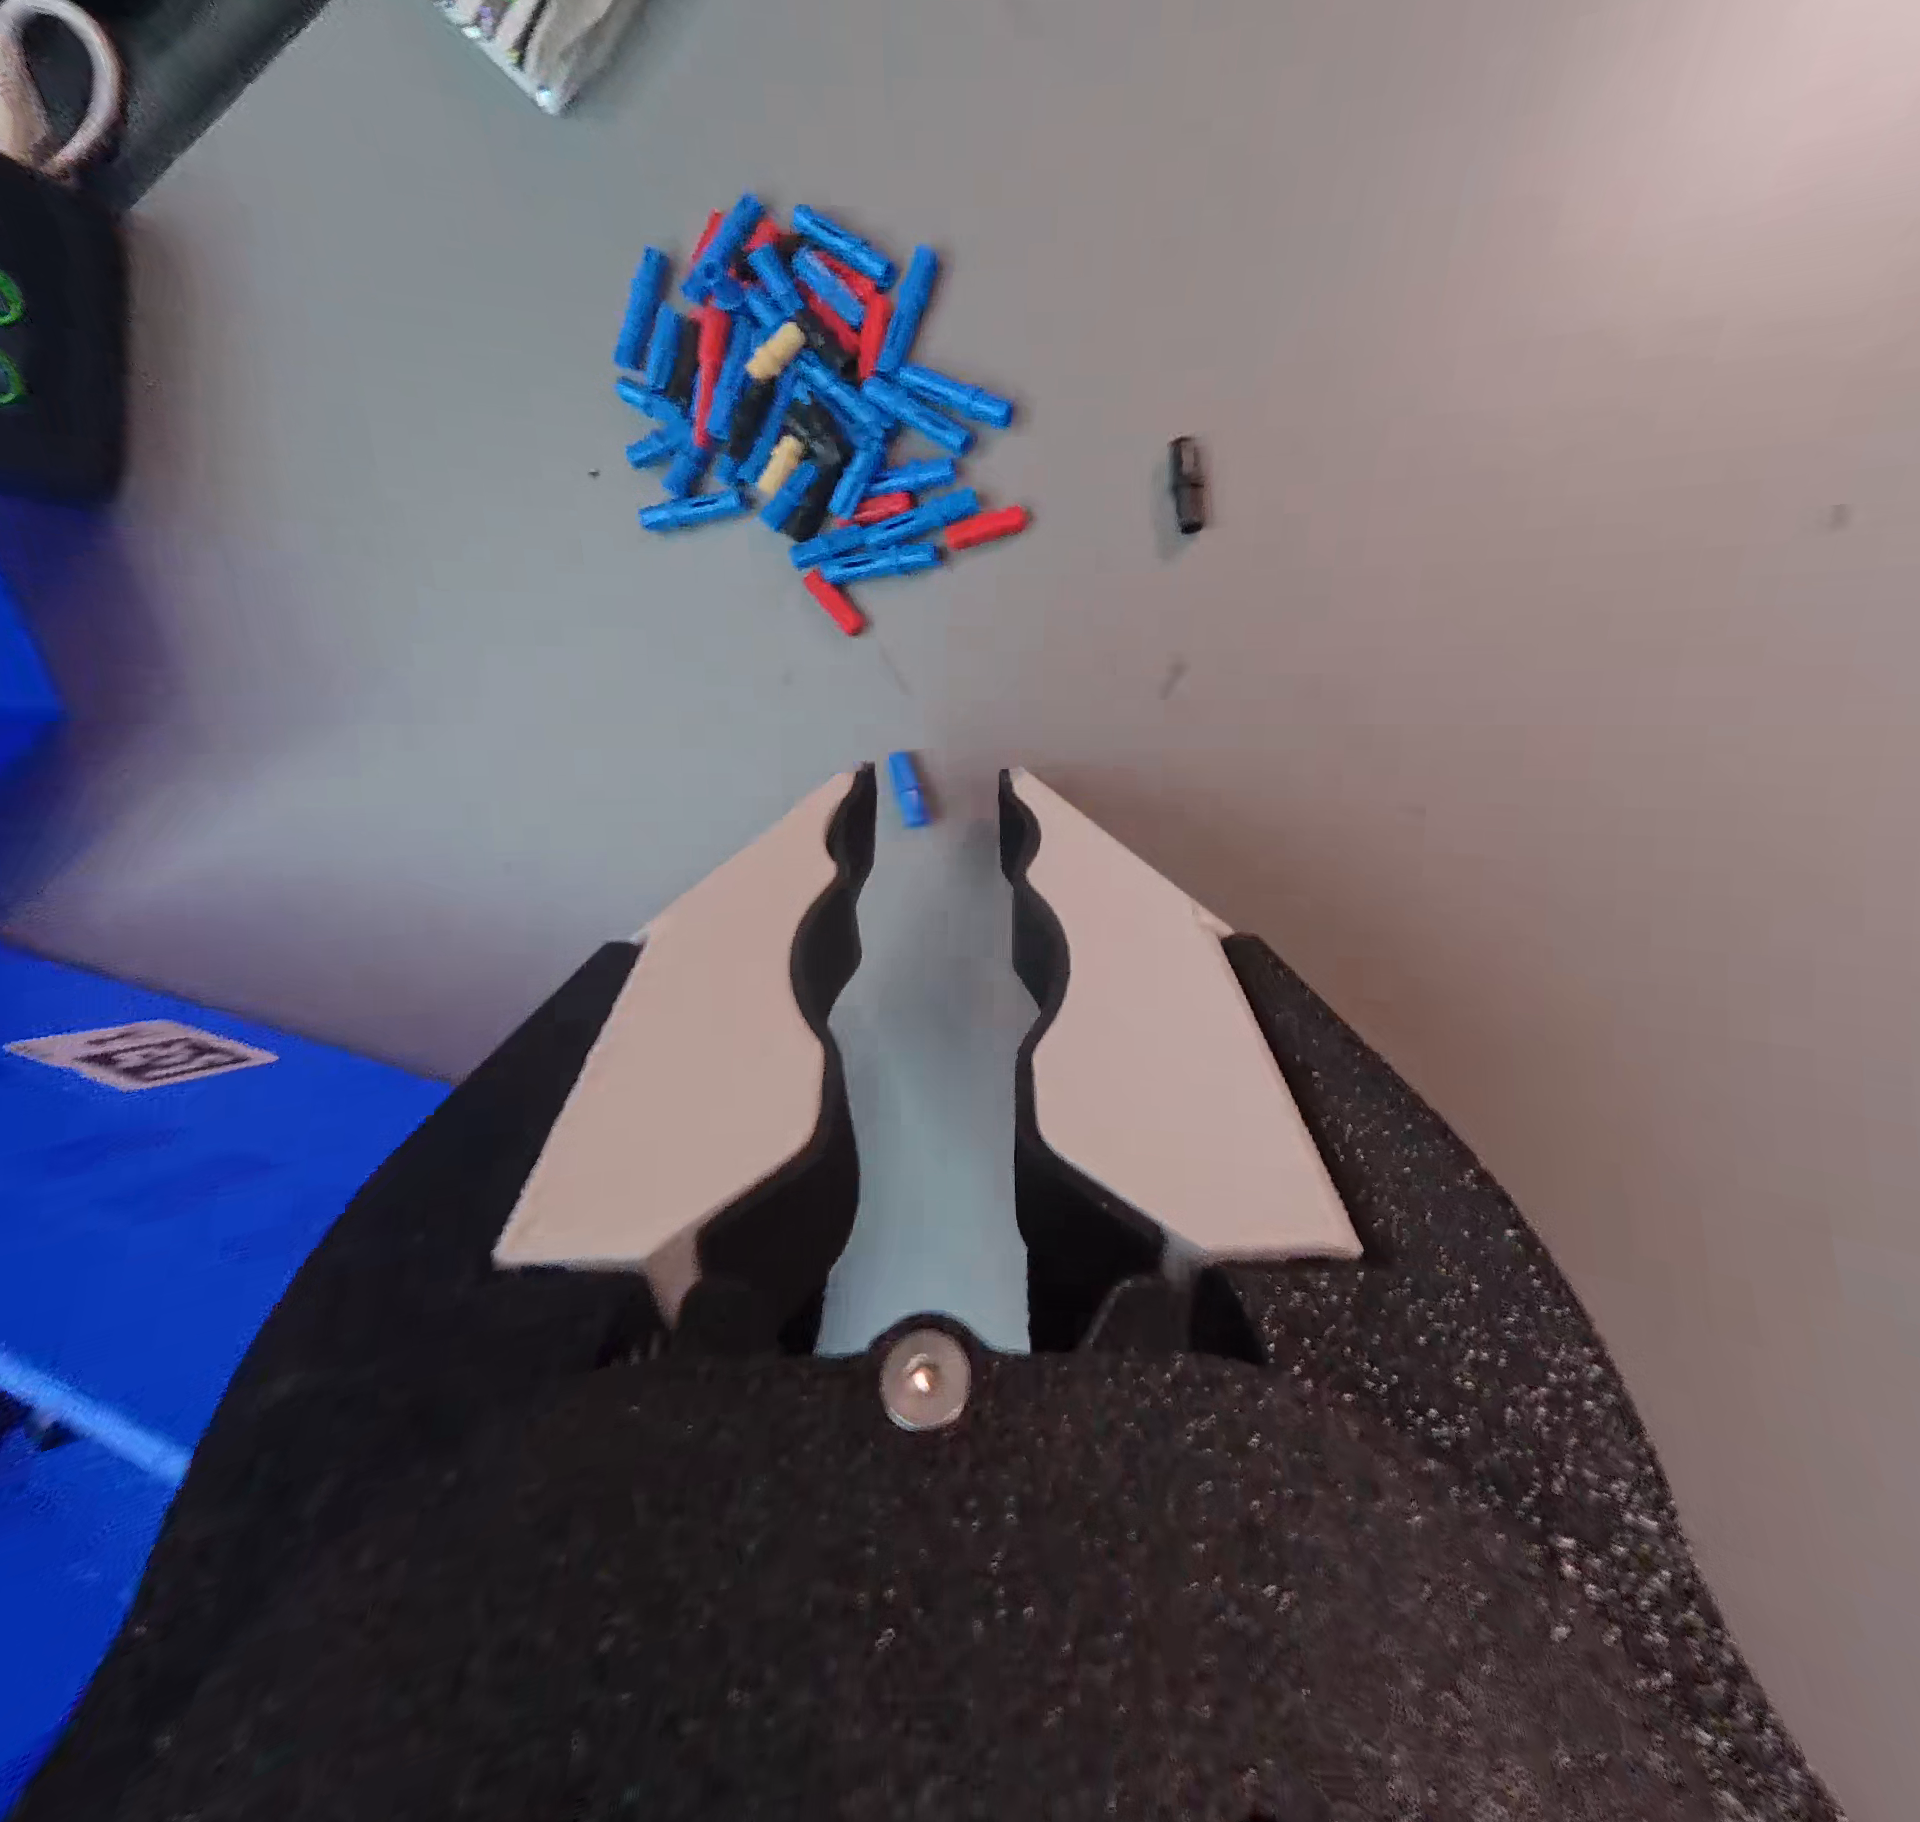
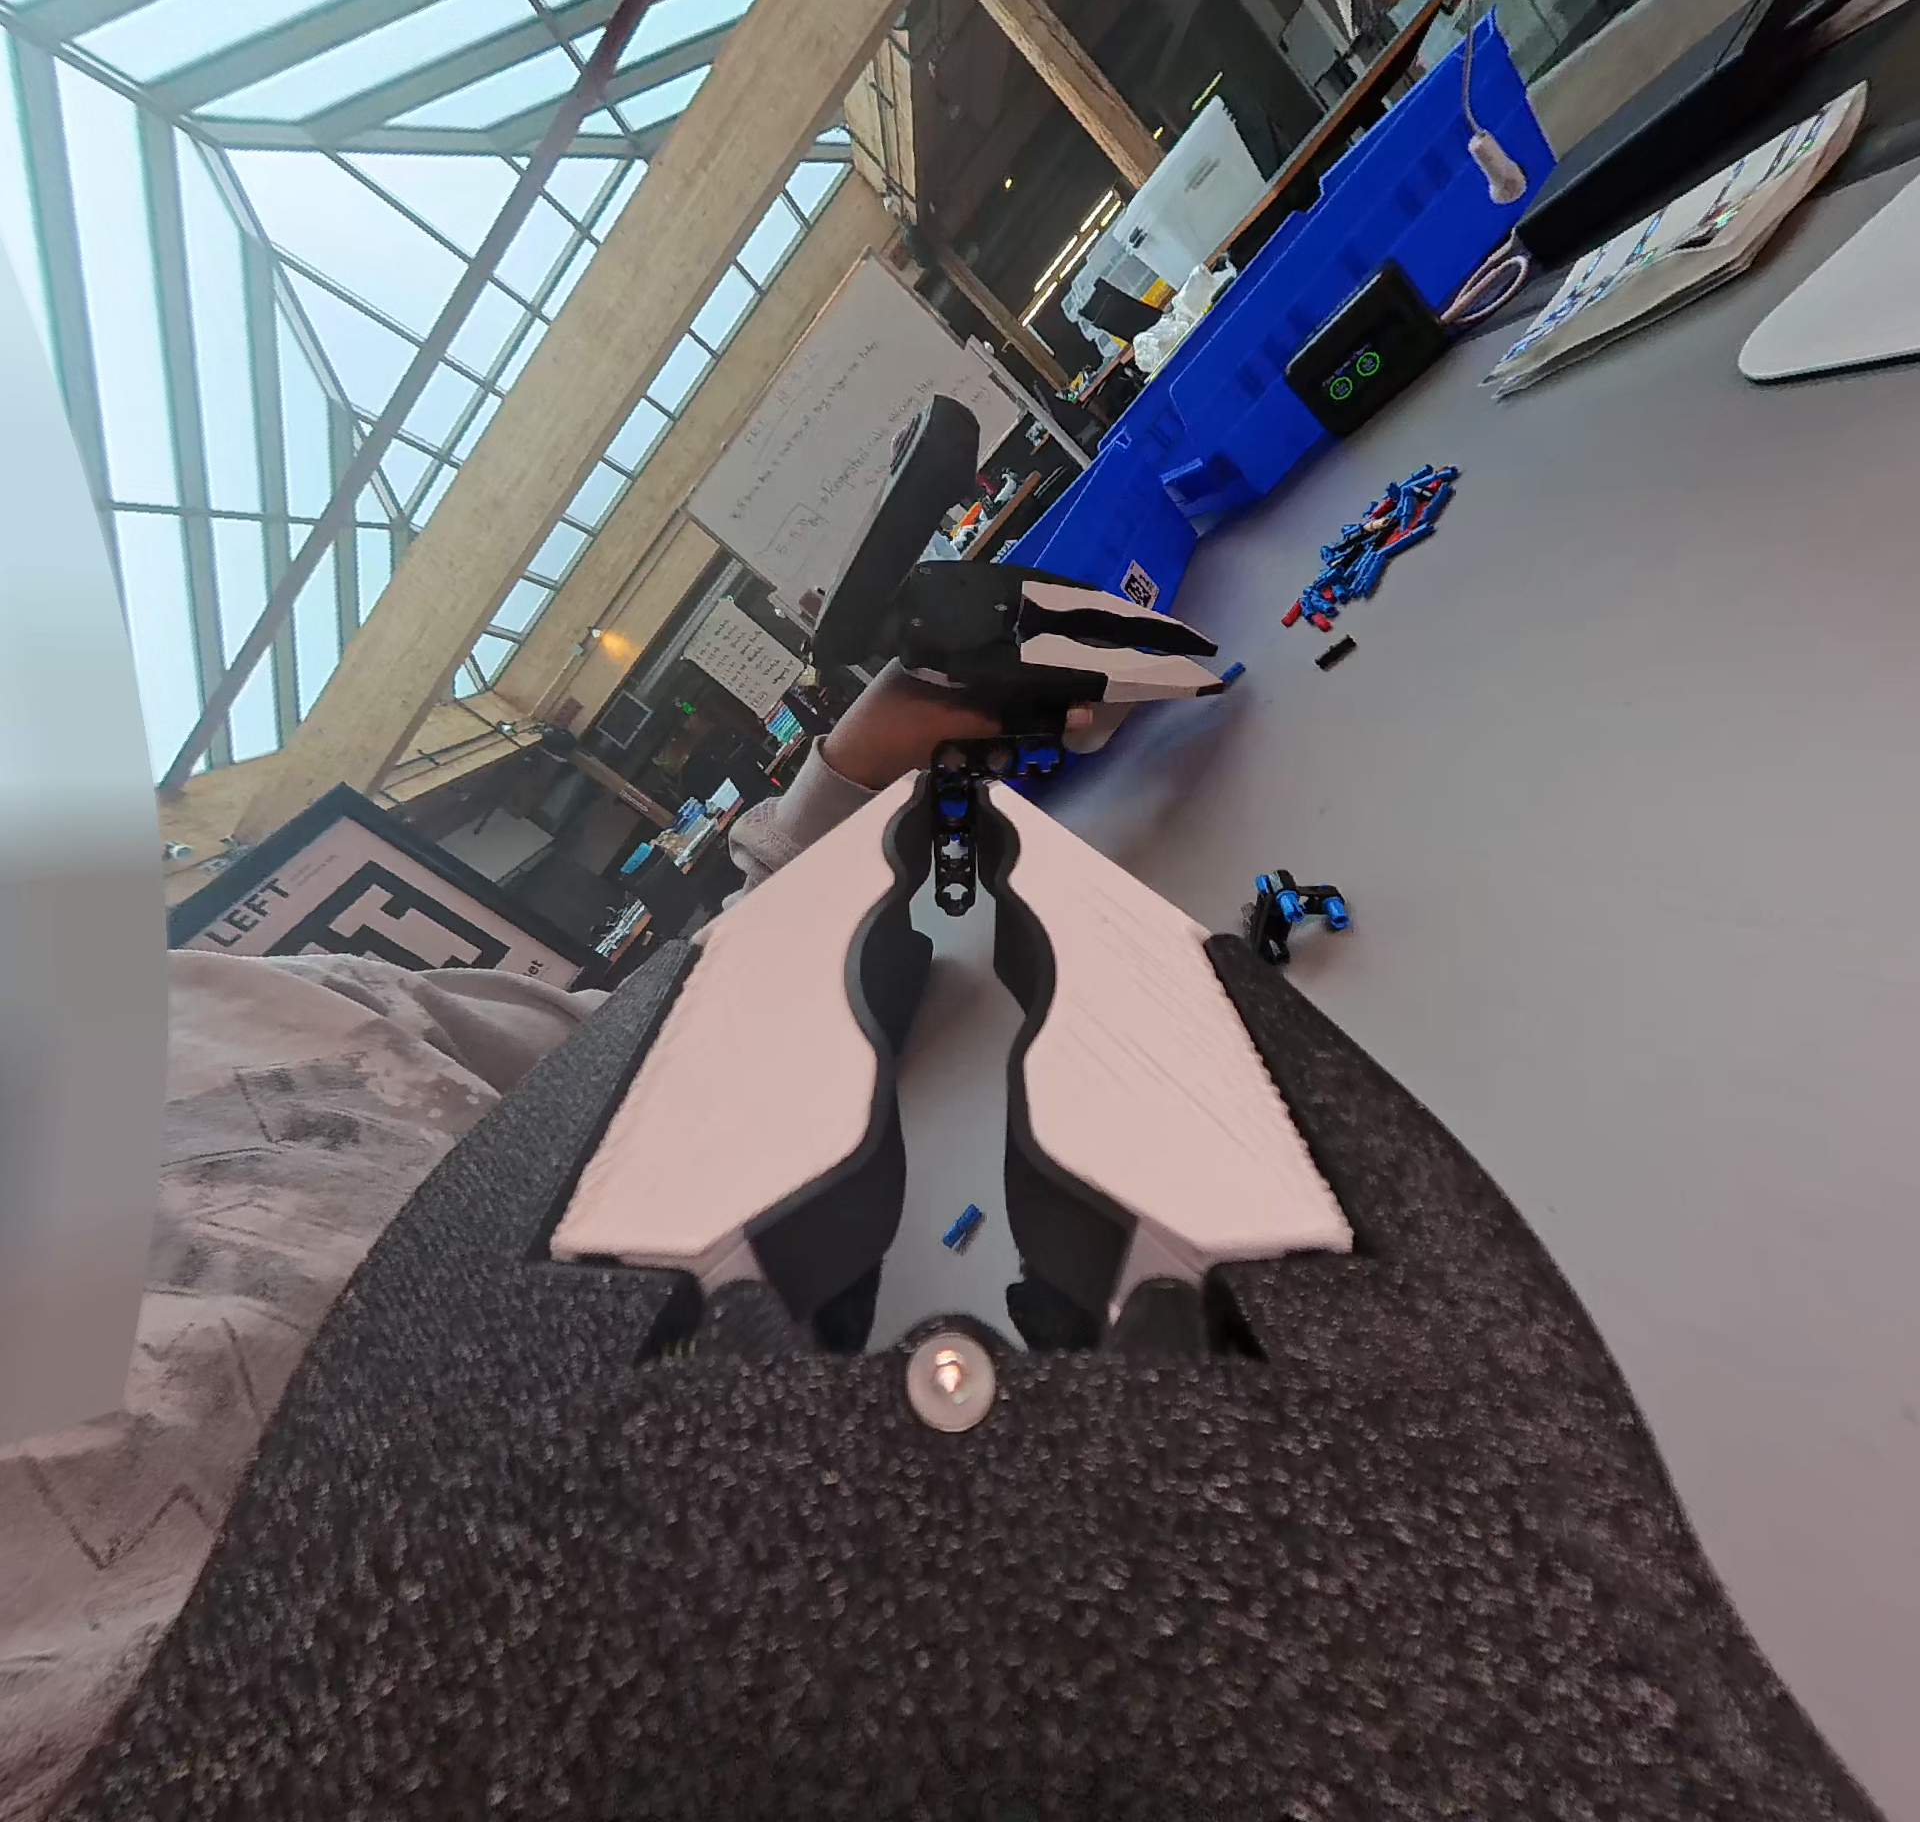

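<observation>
Left gripper (image 1: pixel 930 785) is parted a little at the tips, holding nothing, with a single blue pin (image 1: pixel 908 788) lying on the grey table (image 1: pixel 1455 318) between its fingertips, nearer the left one. The mixed pile of pins (image 1: pixel 810 401) sits farther ahead, and a lone black pin (image 1: pixel 1187 484) lies to its right. Right gripper (image 2: pixel 951 816) is clamped on a black L-shaped beam (image 2: pixel 954 827) with blue pins, lifted off the table; a small black-and-blue assembly (image 2: pixel 1294 908) lies near its right finger.
</observation>
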A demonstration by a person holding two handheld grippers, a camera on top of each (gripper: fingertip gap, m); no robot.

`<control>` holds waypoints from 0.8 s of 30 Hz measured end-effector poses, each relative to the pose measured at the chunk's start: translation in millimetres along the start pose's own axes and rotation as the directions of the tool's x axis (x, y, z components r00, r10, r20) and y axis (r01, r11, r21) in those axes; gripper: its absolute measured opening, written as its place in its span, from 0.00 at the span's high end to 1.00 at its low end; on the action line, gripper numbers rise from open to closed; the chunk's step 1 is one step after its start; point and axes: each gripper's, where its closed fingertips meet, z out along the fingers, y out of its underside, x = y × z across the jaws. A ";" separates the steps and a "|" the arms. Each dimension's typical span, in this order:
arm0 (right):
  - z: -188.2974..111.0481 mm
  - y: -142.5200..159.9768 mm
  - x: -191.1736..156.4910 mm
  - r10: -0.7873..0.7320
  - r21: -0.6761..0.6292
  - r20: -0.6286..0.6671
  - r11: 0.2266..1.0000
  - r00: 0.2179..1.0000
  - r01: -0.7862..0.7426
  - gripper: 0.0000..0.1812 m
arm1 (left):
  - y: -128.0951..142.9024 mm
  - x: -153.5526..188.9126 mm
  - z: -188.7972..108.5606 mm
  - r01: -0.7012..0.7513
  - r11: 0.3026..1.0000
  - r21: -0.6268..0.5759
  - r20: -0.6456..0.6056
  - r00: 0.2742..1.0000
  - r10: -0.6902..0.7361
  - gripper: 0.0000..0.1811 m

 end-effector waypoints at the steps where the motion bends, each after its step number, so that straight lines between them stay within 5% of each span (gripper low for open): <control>1: -0.5 -1.2 -1.1 -0.003 0.003 0.003 1.000 1.000 0.003 0.96 | 1.7 -10.2 -0.5 0.004 1.000 -0.005 0.051 0.999 -0.003 0.86; 14: 0.0 -1.1 -4.3 0.000 -0.001 0.018 1.000 1.000 0.000 0.96 | 5.2 -1.6 9.1 0.148 0.987 0.059 -0.116 0.983 -0.140 0.98; 24: 1.3 1.7 -4.4 -0.007 -0.015 0.017 1.000 1.000 0.007 0.96 | -49.1 -23.8 30.1 0.165 0.964 0.207 -0.038 0.986 -0.160 0.97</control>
